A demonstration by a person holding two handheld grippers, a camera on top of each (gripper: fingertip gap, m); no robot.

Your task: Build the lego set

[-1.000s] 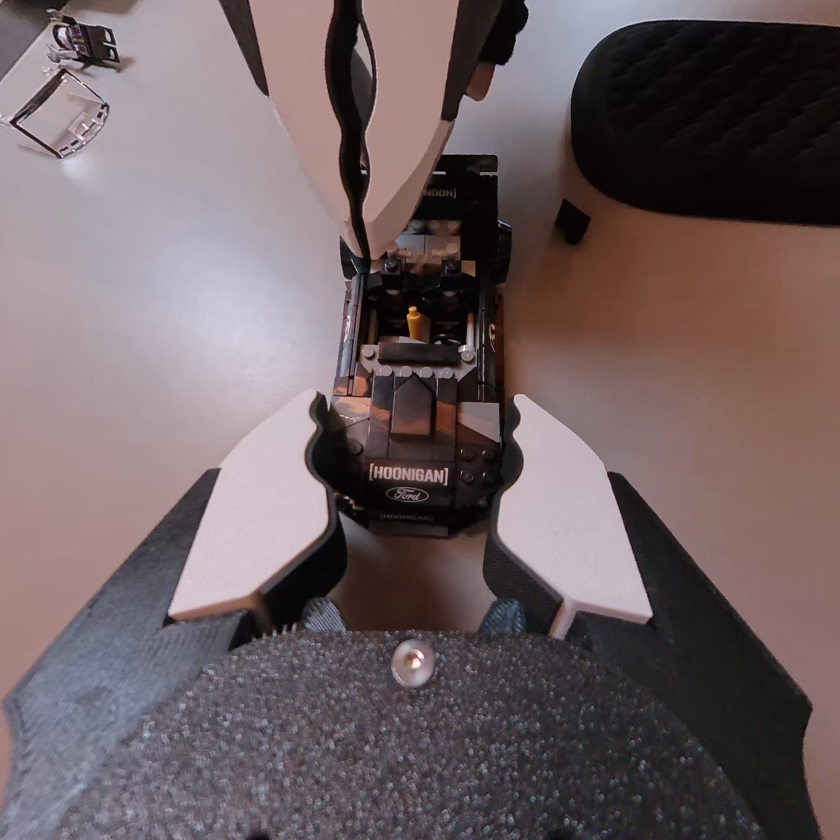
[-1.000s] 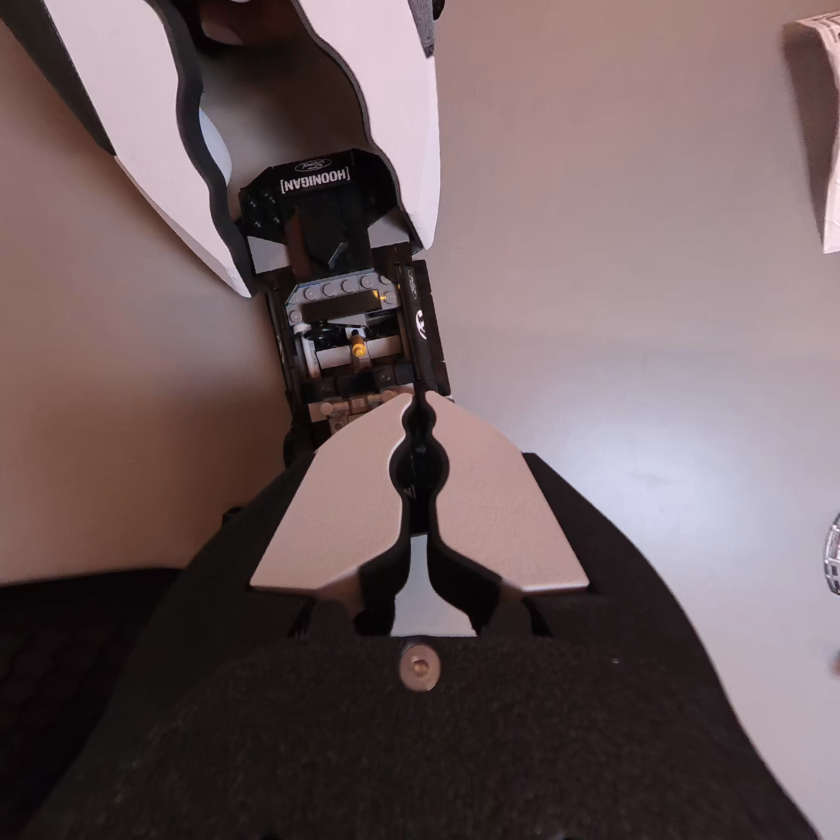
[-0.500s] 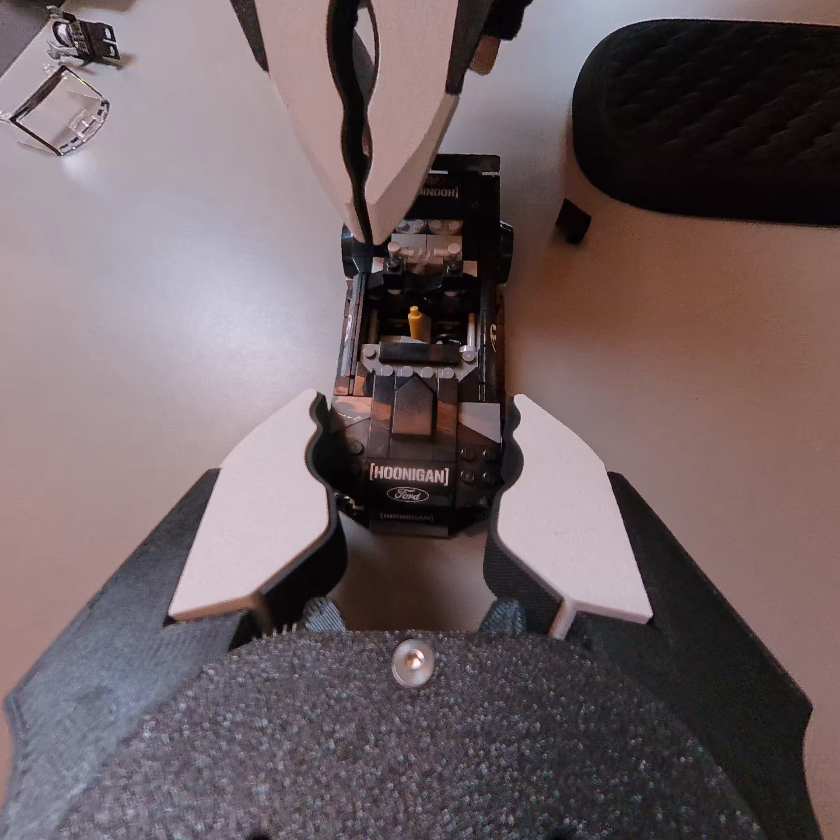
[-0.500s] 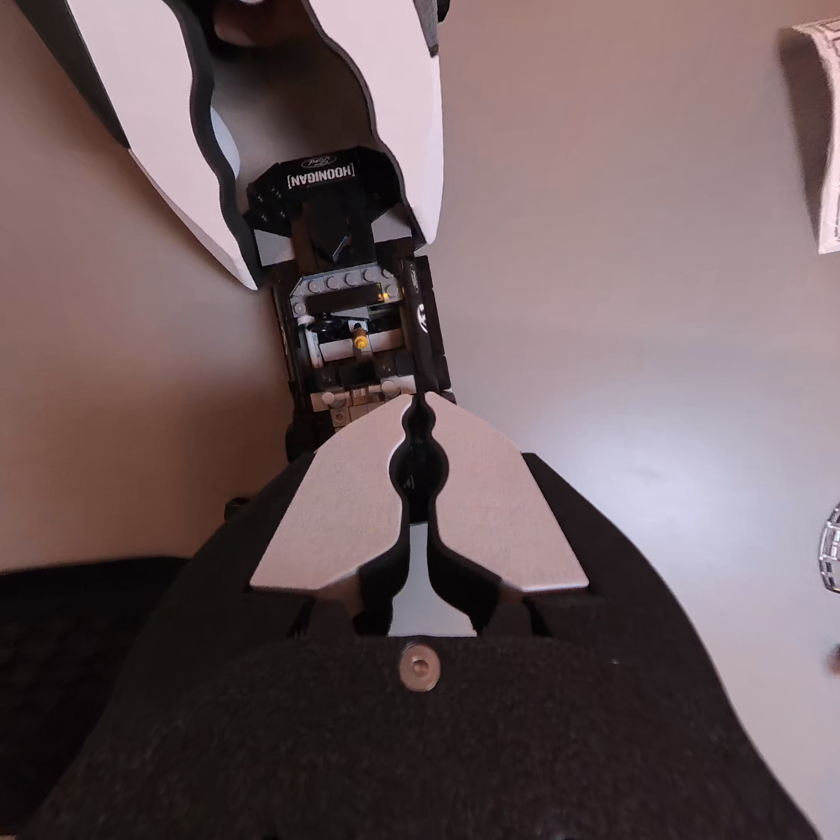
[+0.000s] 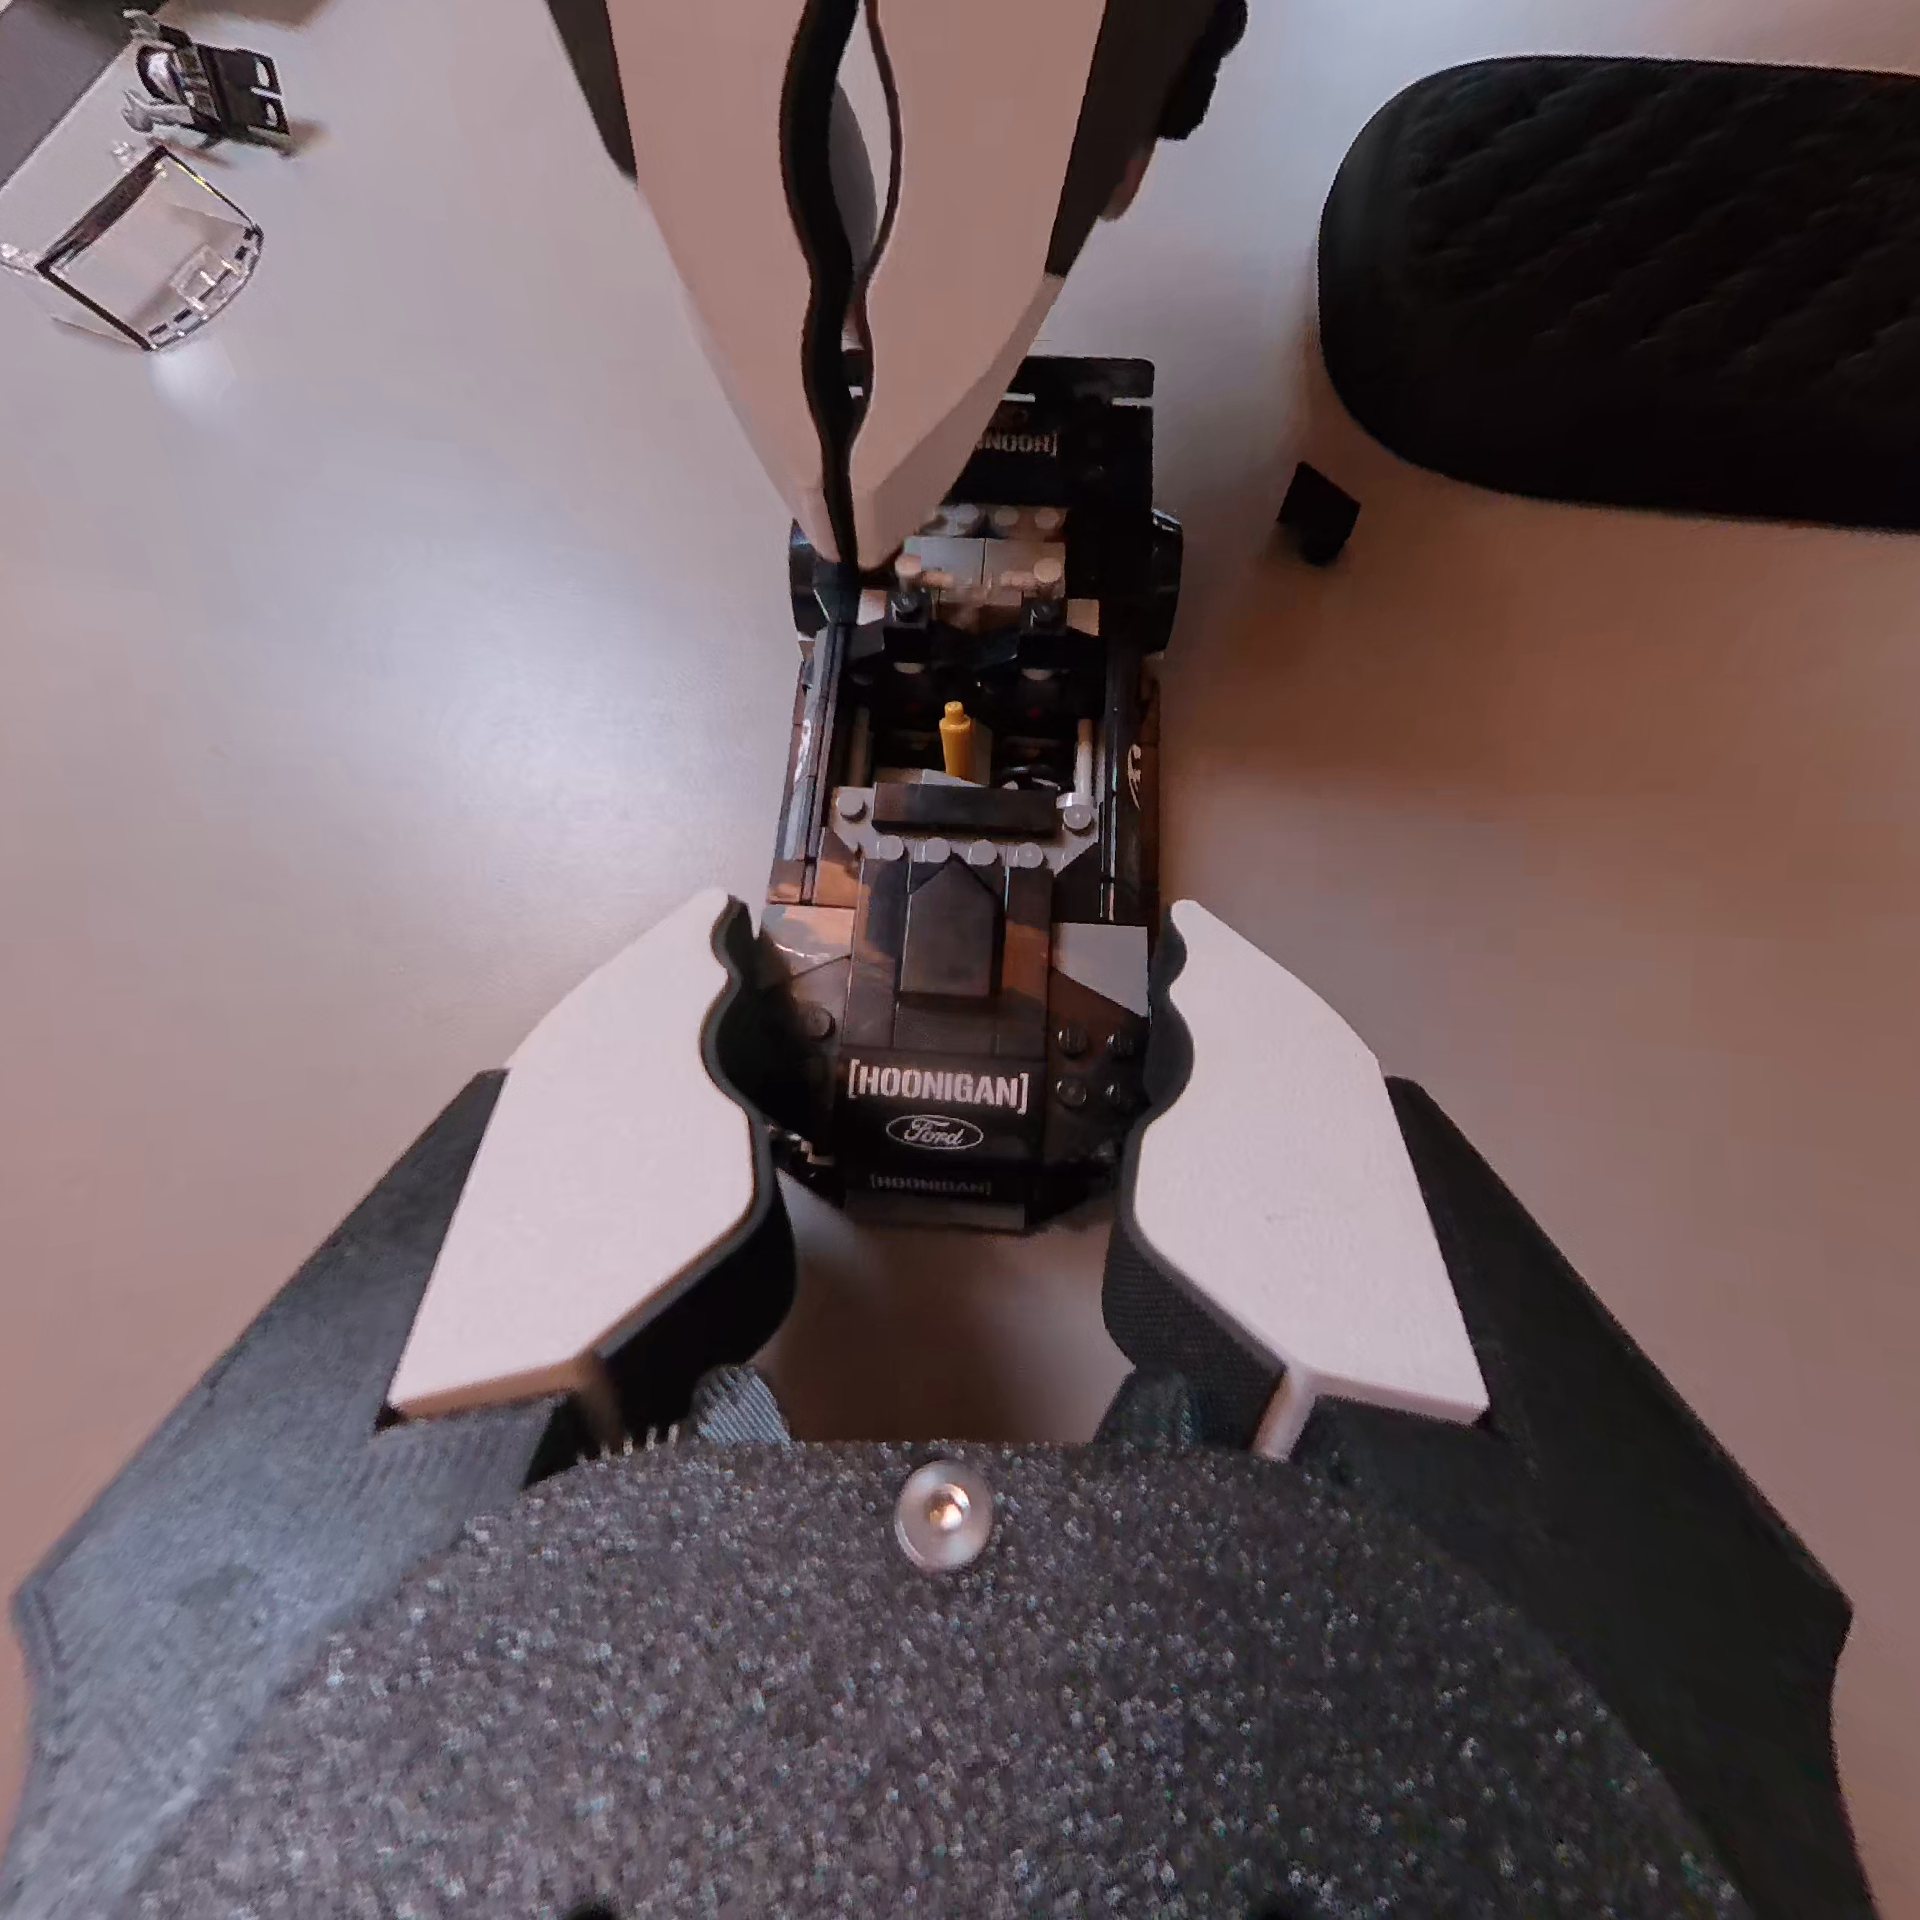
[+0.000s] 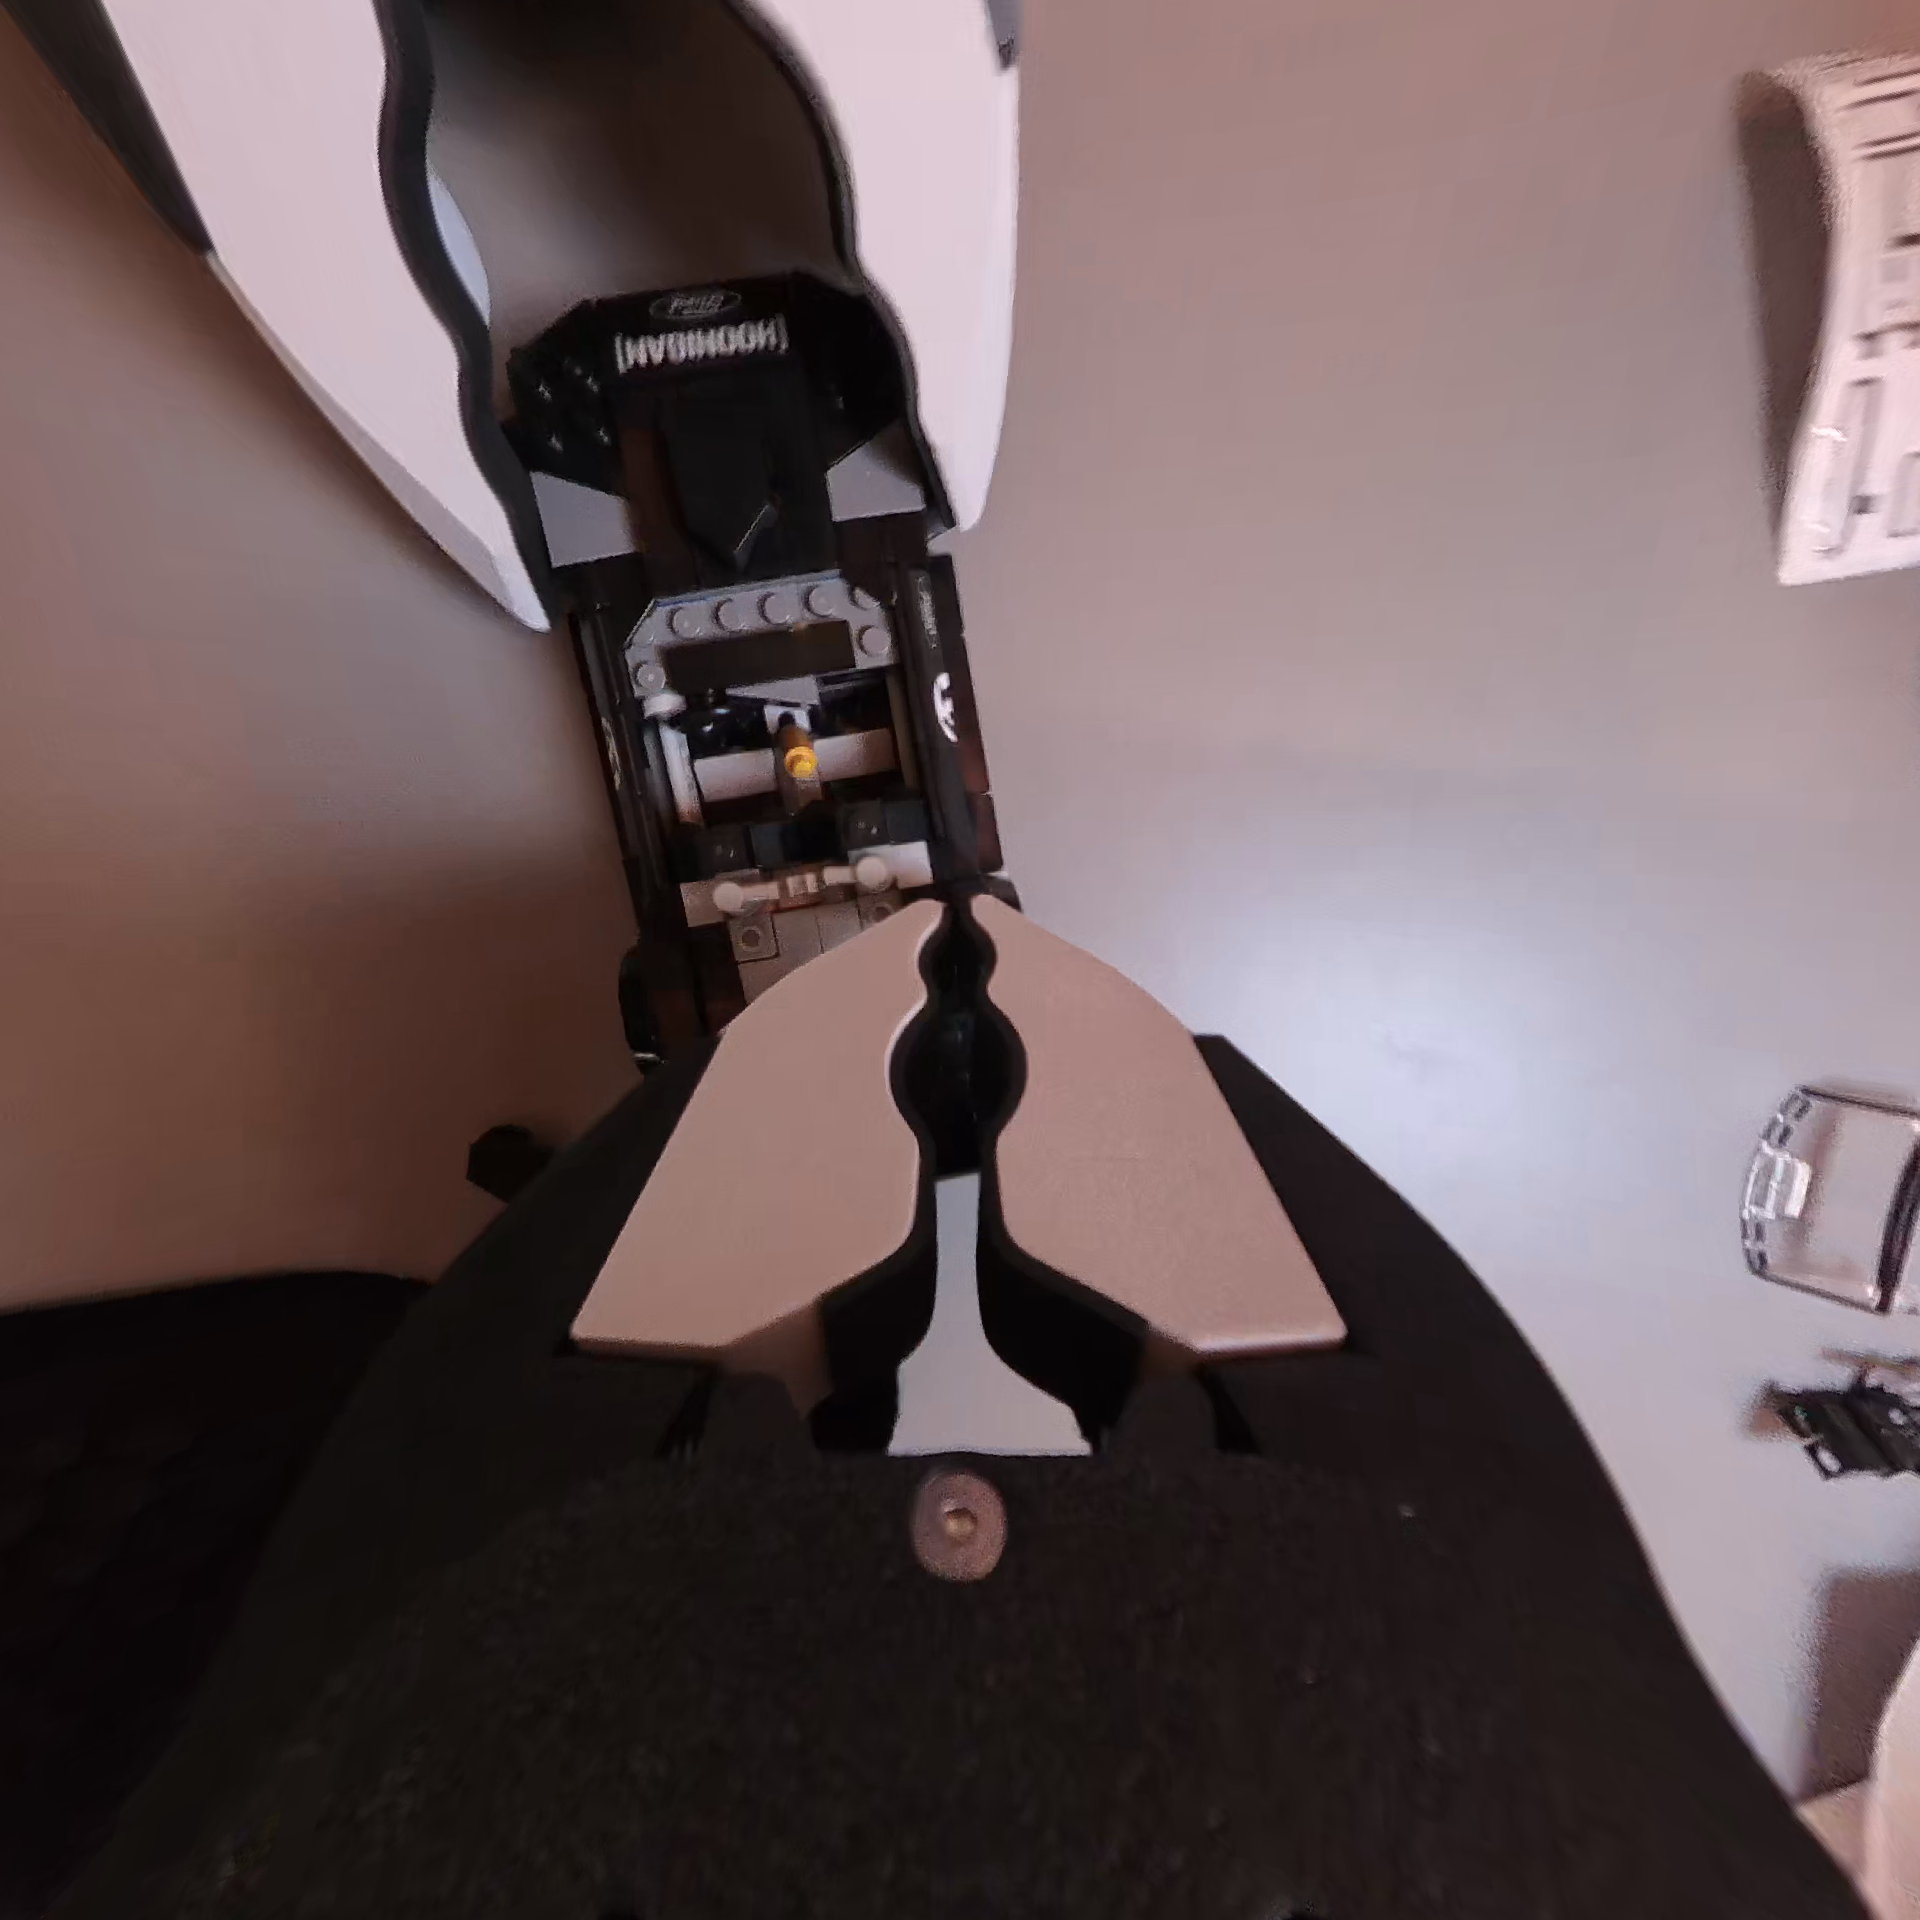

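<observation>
My left gripper (image 5: 951, 1049) is spread wide around the nose of the car (image 5: 966, 831). Its two pale, flat-faced fingers (image 5: 613, 1143) stand one on each side of the bonnet, their scalloped black inner edges hard against the car's flanks; I cannot tell how firmly they press. The gripper body nearest me is coarse, dark, speckled foam with a small metal screw in the middle.

The car sits on the smooth, pale table (image 5: 364, 727), lengthwise between my two grippers. It is glossy black brick, angular at the nose, with printed panels on the bonnet. Behind the bonnet runs a row of grey studs, then the open cockpit, a shallow well that holds a small yellow peg (image 5: 954, 732) standing upright. More grey studded plates lie at the car's rear.

My right gripper (image 6: 961, 904) comes in from the car's far end. Its fingers are drawn narrow, tips nearly meeting at the rear corner of the car's side wall, and something thin and black sits in the gap between them; I cannot tell whether it is a loose piece or the wall itself.

Beyond the car's rear, to one side, a tiny black brick (image 5: 1317, 514) lies on the table beside a quilted black pad (image 5: 1621, 291). Well off to the other side rests a clear curved windscreen piece (image 5: 135, 255), with a small black-and-clear part (image 5: 213, 88) just past it. The right wrist view also shows a folded printed sheet (image 6: 1860, 312) well away from the car.
</observation>
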